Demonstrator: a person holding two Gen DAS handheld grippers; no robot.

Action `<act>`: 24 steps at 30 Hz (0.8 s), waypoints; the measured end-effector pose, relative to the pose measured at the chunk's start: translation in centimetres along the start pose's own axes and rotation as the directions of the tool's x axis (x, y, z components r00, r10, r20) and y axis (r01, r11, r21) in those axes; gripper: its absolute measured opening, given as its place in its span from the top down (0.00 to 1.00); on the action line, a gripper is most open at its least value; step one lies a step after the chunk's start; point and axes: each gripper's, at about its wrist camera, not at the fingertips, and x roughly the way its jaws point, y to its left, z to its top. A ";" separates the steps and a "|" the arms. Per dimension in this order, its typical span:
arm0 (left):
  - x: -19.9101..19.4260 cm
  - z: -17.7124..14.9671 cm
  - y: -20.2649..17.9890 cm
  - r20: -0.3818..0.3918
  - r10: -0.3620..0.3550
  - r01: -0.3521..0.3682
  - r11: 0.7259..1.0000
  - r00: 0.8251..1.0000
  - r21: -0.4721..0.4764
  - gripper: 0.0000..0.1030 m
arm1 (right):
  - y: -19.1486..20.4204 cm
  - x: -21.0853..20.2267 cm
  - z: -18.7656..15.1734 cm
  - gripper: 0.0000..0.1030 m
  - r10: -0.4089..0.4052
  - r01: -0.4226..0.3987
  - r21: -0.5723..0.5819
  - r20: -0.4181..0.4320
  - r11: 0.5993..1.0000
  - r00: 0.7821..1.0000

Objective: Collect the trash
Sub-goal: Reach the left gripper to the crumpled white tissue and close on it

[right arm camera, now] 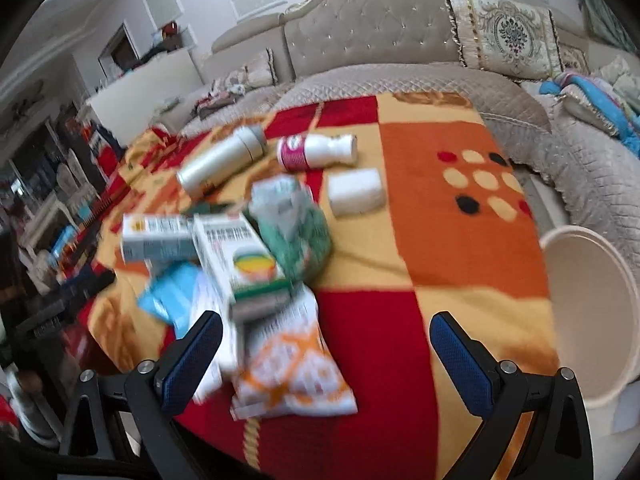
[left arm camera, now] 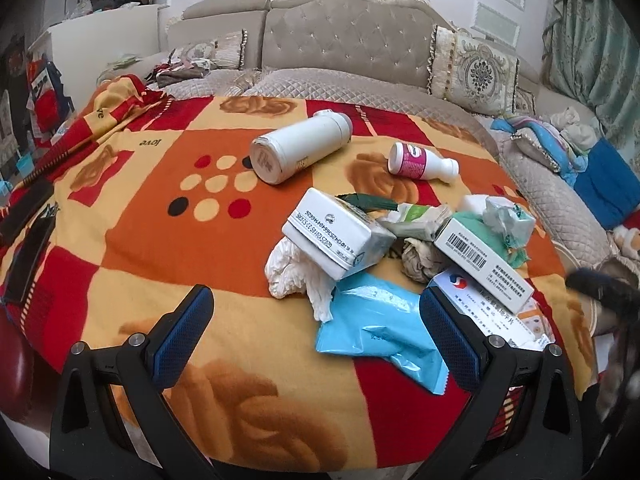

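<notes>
Trash lies on a red, orange and yellow blanket (left arm camera: 160, 240). A large white bottle (left arm camera: 300, 148) and a small white bottle with a pink label (left arm camera: 422, 162) lie on their sides at the back. Nearer are a white box (left arm camera: 336, 232), crumpled white tissue (left arm camera: 296, 276), a blue plastic bag (left arm camera: 380, 332) and a long barcode box (left arm camera: 480, 260). My left gripper (left arm camera: 316, 332) is open above the blue bag. My right gripper (right arm camera: 326, 344) is open over an orange-patterned packet (right arm camera: 296, 372). A cream bin (right arm camera: 588, 312) stands at the right.
A padded grey headboard (left arm camera: 352, 36) and patterned cushions (left arm camera: 476, 68) stand behind. Clothes are piled on the right (left arm camera: 560, 140). Dark flat objects lie at the blanket's left edge (left arm camera: 28, 240). A white block (right arm camera: 356, 190) lies by the small bottle.
</notes>
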 end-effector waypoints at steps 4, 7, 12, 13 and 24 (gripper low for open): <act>0.9 -0.6 0.6 -0.031 0.001 -0.001 1.000 1.000 0.008 0.01 | 0.3 1.9 2.3 0.13 0.037 -0.037 0.020 -0.003 0.999 0.999; 1.6 -0.8 1.4 -0.045 0.018 -0.017 1.000 0.999 0.006 0.01 | 1.2 3.3 3.8 0.14 0.043 -0.043 0.001 -0.013 0.999 0.999; 2.9 -0.2 2.3 -0.035 0.034 -0.034 0.999 0.999 0.010 0.01 | 2.9 5.2 5.6 0.21 0.031 -0.032 -0.061 -0.027 0.998 0.999; 3.4 -0.1 2.2 -0.035 0.036 -0.035 0.999 0.999 0.025 0.01 | 3.2 5.6 5.9 0.26 0.028 -0.030 -0.071 -0.030 0.997 0.999; 8.3 1.2 1.6 -0.093 -0.069 0.077 0.994 0.993 0.078 0.48 | 1.4 6.9 6.2 0.66 0.061 -0.062 -0.027 -0.030 0.998 0.998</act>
